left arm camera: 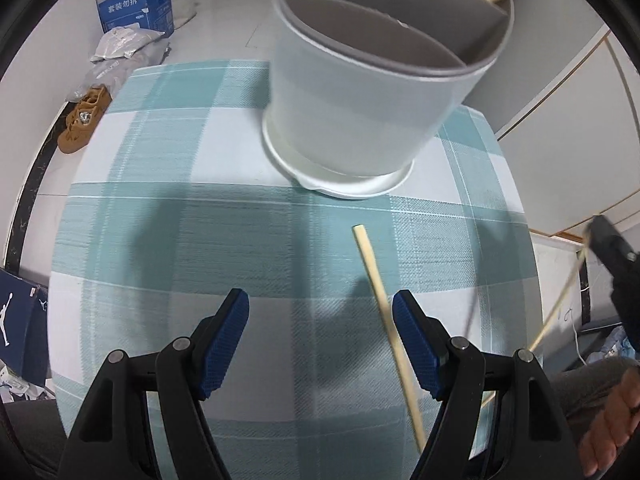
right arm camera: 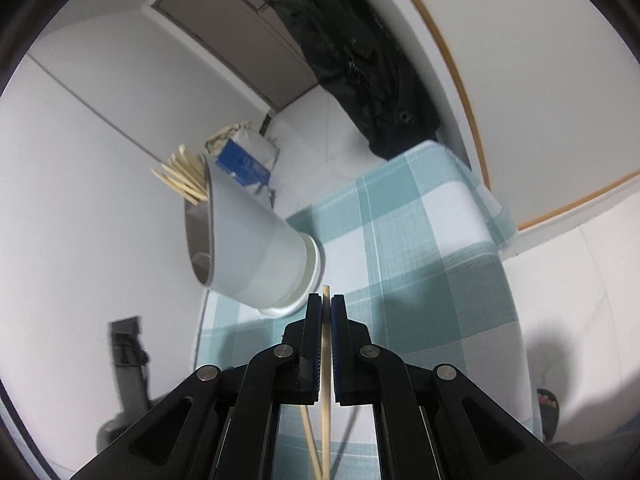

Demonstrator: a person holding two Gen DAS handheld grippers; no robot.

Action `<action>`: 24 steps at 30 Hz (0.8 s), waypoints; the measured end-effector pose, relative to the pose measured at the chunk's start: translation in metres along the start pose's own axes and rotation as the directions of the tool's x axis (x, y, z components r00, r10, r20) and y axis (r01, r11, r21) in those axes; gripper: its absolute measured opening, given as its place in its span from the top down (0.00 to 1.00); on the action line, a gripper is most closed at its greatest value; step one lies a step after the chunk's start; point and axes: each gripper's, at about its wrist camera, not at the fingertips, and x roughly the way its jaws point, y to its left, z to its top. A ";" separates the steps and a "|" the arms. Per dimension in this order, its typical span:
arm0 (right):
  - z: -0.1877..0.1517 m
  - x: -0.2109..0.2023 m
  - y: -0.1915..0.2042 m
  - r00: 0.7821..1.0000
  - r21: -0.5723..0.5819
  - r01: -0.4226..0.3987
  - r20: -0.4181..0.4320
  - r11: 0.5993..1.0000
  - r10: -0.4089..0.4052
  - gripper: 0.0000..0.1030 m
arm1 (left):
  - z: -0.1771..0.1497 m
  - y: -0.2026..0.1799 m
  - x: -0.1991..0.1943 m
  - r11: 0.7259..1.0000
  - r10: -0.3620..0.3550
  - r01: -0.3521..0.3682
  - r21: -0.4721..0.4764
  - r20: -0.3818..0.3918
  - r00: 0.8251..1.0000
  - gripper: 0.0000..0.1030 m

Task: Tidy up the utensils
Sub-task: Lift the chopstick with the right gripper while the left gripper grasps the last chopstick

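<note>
Wooden chopstick point(right arm camera: 326, 344) is sitting pinched in the right gripper point(right arm camera: 326, 308); left gripper point(left arm camera: 320, 312) is hovering open beside another chopstick point(left arm camera: 386, 320).

One utensil holder point(left arm camera: 360, 92) is standing on the table point(left arm camera: 168, 208), split into two compartments. One loose chopstick point(left arm camera: 386, 316) is lying on the cloth, another chopstick point(right arm camera: 326, 360) is sitting in the tongs, and a bundle point(right arm camera: 182, 178), too crowded to count, is poking out.

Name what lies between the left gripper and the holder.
In the left wrist view, only checked cloth separates the left gripper from the holder; the chopstick on the cloth ends short of the holder's base.
</note>
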 end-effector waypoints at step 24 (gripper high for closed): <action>0.006 -0.022 -0.011 0.996 -0.040 0.079 0.046 0.996 -0.077 0.97 | 0.006 -0.034 0.026 0.978 0.207 -0.206 -0.029 0.014 0.978 0.51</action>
